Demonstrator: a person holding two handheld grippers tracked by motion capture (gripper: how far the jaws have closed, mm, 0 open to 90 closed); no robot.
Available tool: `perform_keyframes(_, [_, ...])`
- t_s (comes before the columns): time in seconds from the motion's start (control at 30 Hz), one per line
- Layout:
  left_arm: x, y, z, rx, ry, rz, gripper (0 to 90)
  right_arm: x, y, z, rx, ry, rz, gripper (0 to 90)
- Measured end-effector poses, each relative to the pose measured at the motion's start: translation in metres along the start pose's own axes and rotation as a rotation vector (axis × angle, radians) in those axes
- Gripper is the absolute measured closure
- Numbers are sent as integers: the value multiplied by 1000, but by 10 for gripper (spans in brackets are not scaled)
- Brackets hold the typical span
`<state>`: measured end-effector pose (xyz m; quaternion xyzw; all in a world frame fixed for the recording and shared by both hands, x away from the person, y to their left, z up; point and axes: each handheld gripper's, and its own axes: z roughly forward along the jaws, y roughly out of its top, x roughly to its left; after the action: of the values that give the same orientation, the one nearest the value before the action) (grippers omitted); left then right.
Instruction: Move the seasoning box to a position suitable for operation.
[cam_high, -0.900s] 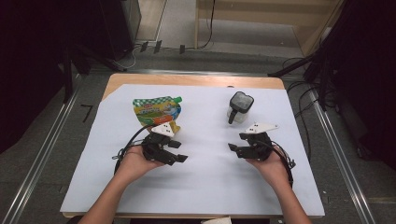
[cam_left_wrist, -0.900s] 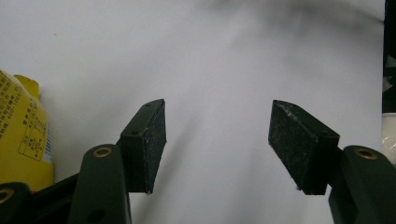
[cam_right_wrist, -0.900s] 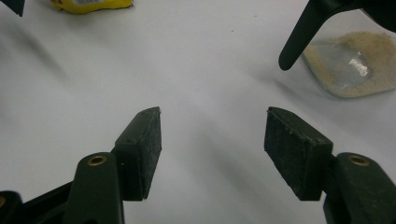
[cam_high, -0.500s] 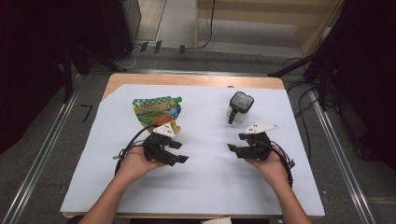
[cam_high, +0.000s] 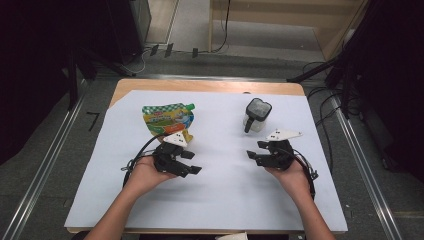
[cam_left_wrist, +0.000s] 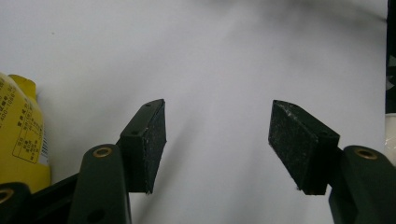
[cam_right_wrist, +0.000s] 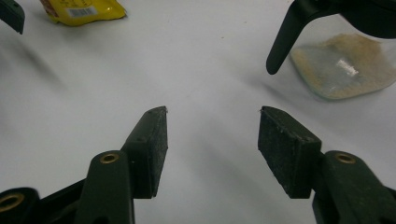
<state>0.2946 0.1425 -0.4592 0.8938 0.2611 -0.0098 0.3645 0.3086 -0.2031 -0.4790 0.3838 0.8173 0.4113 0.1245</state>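
Nothing has moved: both grippers' jaws stand released, pouch (cam_high: 167, 119) and jar (cam_high: 256, 115) lying beyond, unobstructed.

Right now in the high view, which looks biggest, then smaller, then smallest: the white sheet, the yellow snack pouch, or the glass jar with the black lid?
1. white sheet, by far the biggest.
2. snack pouch.
3. glass jar, a bit smaller than the pouch.

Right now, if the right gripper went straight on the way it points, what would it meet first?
Probably nothing: the right gripper faces bare white sheet. The glass jar sits off to one side, the yellow pouch to the other.
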Motion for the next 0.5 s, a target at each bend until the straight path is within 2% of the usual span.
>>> perform_keyframes(0.17, [0,0,-1,-1,5,-2,376,-9,2,-1,-27,7,52,566])
perform_keyframes(0.27, [1,0,-1,-4,7,-8,376,-14,6,0,-20,1,62,608])
perform_keyframes(0.33, [0,0,-1,-4,6,-10,376,-18,11,0,-28,1,82,678])
perform_keyframes(0.5, [-1,-1,0,-7,5,-5,377,-21,18,-2,-38,-24,68,728])
